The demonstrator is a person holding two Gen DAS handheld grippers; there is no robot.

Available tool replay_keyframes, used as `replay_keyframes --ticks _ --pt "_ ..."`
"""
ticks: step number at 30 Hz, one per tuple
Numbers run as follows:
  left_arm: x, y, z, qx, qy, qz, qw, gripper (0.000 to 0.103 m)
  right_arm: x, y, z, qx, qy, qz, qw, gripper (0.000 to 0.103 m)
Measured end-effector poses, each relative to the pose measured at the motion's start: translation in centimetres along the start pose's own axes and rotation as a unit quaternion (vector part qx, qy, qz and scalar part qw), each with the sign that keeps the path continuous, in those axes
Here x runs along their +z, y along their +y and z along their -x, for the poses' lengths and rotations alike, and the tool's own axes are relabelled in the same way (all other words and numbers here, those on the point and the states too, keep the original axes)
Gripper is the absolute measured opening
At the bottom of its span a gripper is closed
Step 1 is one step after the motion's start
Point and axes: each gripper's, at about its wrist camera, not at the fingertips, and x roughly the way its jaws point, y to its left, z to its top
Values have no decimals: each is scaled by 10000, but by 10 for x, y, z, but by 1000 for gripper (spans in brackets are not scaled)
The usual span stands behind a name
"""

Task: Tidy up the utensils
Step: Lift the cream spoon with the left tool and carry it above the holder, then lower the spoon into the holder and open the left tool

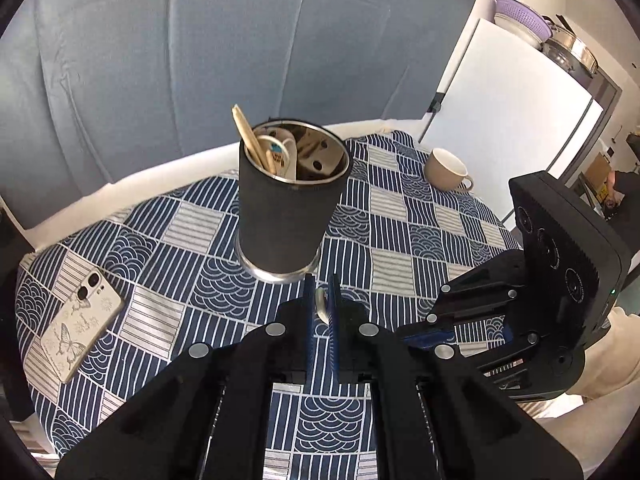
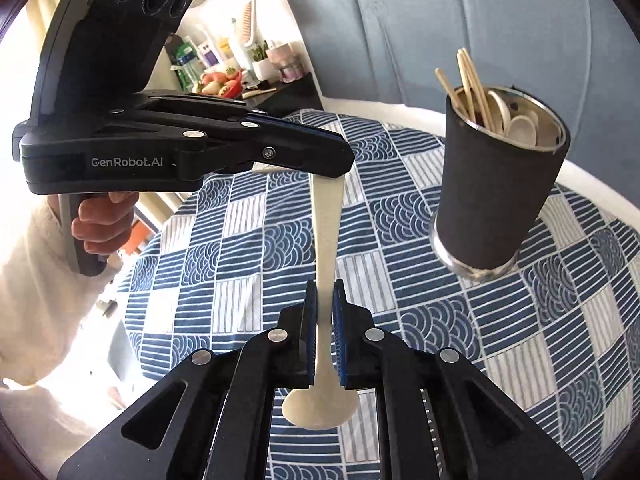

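**A:** Spoon point(image 2: 326, 248) check, who's got it? Both hand-held grippers look clamped on it.

**B:** Yep. In the right wrist view the right hand-held gripper point(image 2: 324, 292) has its blue pads nearly shut around the handle, with the bowl hanging just behind the fingers, close to the camera. The handle runs forward and up to the left hand-held gripper point(image 2: 338, 160), which comes in from the left side and pinches the far end.

**A:** And from the left one's own camera?

**B:** The left hand-held gripper point(image 1: 322, 292) is squeezed narrow, with a sliver of pale spoon point(image 1: 321, 306) showing between the pads. The right one point(image 1: 444, 338) sits just to its right, fingers pointing inward.

**A:** Where's the holder?

**B:** The dark cup point(image 1: 286, 200) stands upright on the checked cloth point(image 1: 192, 224) of the worktop, straight ahead of the left gripper and ahead-right of the right one. Chopsticks point(image 2: 470, 80) and more spoons are already in it.

**A:** Other stuff?

**B:** A phone point(image 1: 80, 326) ahead-left and a mug point(image 1: 446, 170) ahead-right, both well apart from the cup.
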Motion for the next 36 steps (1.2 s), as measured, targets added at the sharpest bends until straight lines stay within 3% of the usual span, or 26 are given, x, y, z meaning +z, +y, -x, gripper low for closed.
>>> replay_keyframes --ticks 11,20,27,36 --pt "58 -33 31 670 -542 -53 9963 7 43 -24 59 60 -491 749 9960 7" --pt "109 -49 47 1163 -745 -223 9902 7 85 -46 90 49 -933 1222 9881 7" --pt "135 -56 47 1581 -869 -414 9827 7 112 -65 94 180 -1225 1319 9835 7" --pt "142 -42 28 1594 -1007 -413 9812 7 129 -85 71 18 -1256 1562 9797 7"
